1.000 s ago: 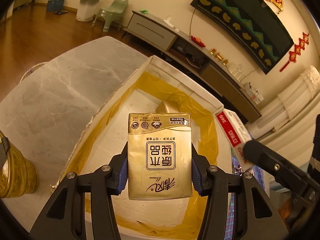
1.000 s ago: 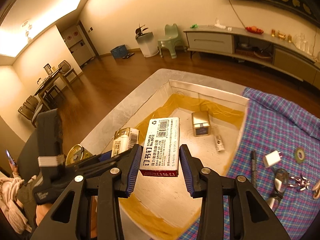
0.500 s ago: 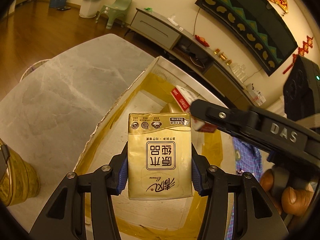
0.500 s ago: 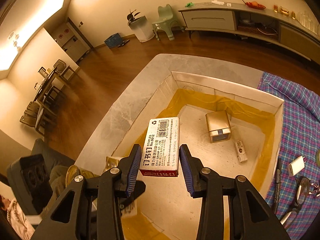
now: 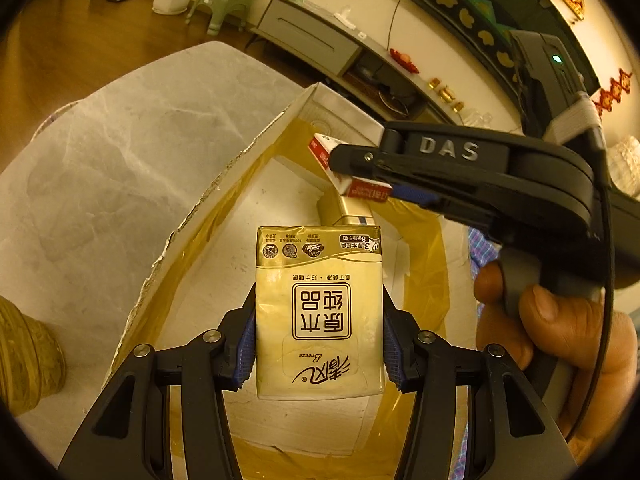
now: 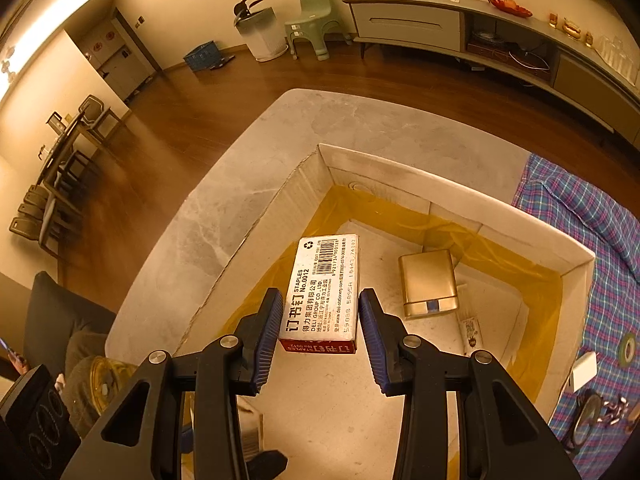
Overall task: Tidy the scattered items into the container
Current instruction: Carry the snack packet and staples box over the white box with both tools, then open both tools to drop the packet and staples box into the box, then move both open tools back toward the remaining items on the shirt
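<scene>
Box (image 6: 576, 264) holds gold pack (image 6: 429, 282); small packet (image 6: 470, 330) beside.

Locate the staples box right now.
The staples box is clamped in the right gripper, hanging over the open container, left of the gold box inside.

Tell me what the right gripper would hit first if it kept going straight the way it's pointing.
Probably the bare floor of the cardboard box, left of the gold pack. The right gripper grips the staples box, which would land first; depth is unclear.
</scene>
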Motion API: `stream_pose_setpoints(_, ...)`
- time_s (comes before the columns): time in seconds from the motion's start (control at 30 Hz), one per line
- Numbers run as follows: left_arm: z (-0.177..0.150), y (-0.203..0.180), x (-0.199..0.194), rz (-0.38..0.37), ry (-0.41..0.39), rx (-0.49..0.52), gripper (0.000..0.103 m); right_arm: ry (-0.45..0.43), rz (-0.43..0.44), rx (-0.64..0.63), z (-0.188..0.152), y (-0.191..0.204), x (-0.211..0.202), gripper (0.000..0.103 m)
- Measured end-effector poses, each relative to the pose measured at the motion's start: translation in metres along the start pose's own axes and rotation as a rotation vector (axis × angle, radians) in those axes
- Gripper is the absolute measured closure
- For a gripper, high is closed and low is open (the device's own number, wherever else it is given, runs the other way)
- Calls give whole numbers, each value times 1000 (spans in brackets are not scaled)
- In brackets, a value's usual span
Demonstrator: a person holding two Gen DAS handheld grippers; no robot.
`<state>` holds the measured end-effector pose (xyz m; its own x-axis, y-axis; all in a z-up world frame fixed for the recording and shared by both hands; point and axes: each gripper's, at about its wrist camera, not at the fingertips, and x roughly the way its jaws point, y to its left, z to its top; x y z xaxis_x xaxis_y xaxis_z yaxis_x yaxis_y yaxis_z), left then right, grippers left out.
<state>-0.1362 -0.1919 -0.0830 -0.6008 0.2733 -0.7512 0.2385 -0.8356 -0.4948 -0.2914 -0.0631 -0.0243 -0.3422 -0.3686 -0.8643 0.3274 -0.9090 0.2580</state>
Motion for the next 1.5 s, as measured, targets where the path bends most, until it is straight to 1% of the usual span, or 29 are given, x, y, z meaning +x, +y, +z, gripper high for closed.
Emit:
stream_pose_setpoints(0.1, 1, -2, 2, 7, 1, 14, 49, 13, -11, -7, 4, 0, 8, 62)
stream_pose_setpoints(0.23, 3, -6, 5, 36, -3, 37, 49, 31, -36, -23, 9, 2, 20, 62)
stream_pose_setpoints(0.4, 6, -5, 8, 58, -9, 34, 48, 38, -55, -34, 14, 2, 31, 61)
stream_pose_setpoints(0.5, 10, 0, 8, 39, -8, 0, 48, 31, -57, -33, 15, -2, 31, 61)
stream_pose_setpoints(0.6, 10, 2, 7, 33, -5, -6, 47, 23, -44, -5, 15, -8, 30, 52)
stream_pose_setpoints(0.83, 11, 2, 8, 39, 0, 0, 46, 25, -29, 3, 13, -9, 29, 52)
stream_pose_setpoints(1.13, 11, 4, 2, 22, -8, -12, 46, 18, -9, 21, 9, -13, 15, 51)
stream_pose_setpoints(1.33, 7, 0, -7, 49, -41, 13, 45, 19, -4, 10, -1, -13, 4, 51)
stream_pose_setpoints(1.43, 5, -1, -13, 60, -62, 13, 45, 5, 5, 3, -8, -12, -8, 51)
stream_pose_setpoints(1.5, 3, -4, -17, 53, -71, 28, 45, -16, -2, -17, -15, -9, -20, 51)
